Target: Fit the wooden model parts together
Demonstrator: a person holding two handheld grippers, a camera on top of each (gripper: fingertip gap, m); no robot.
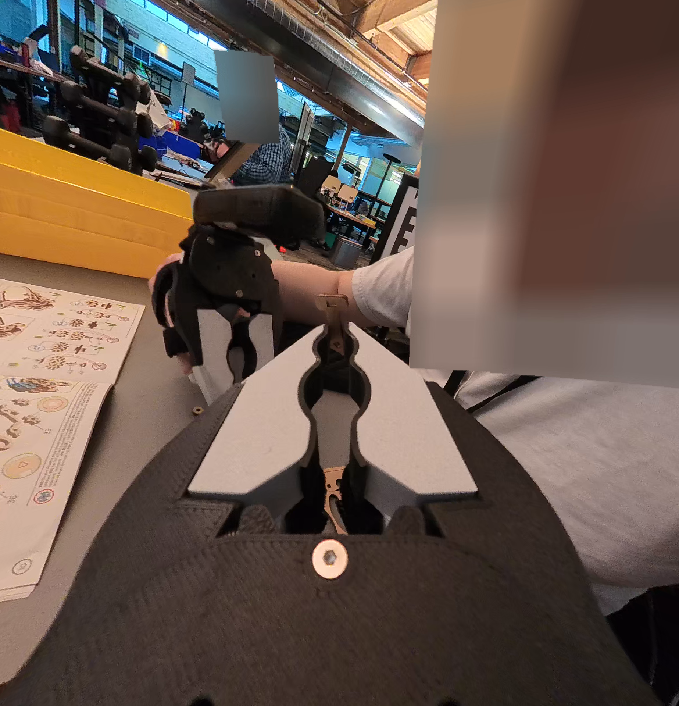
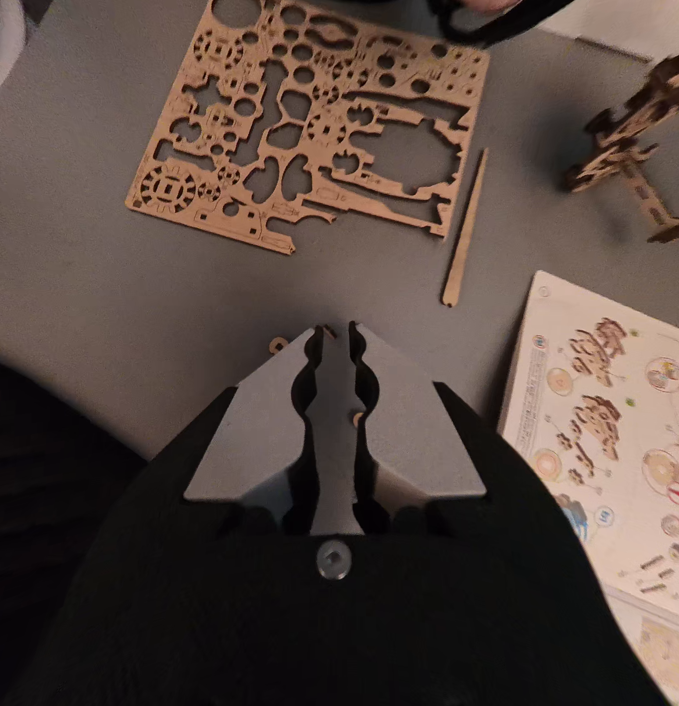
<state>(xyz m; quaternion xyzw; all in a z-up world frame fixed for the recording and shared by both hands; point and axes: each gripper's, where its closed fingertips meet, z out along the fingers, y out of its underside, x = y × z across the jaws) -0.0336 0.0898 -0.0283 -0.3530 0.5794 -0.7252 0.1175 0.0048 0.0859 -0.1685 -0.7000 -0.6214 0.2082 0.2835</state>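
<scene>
While your left gripper [image 1: 333, 336] is clamped on a thin wooden part [image 1: 332, 305], that part's long axis runs straight out along the fingers, its notched head poking past the tips, lifted off the table [image 1: 147, 382]. Your right gripper [image 2: 336, 330] points down at the table, fingers slightly parted and grasping nothing; a small wooden piece [image 2: 327, 331] lies right at its tips, another [image 2: 277, 344] peeks out just left of them. So the right is nearer the loose bits; I judge its next move is a short drop onto one.

Only the right view shows the punched sheet [image 2: 307, 126], stick [image 2: 464, 233] and half-built model [image 2: 635, 153]. Only the left view shows the held part and yellow bins [image 1: 62, 198]. The manual [image 2: 597, 439] appears in both.
</scene>
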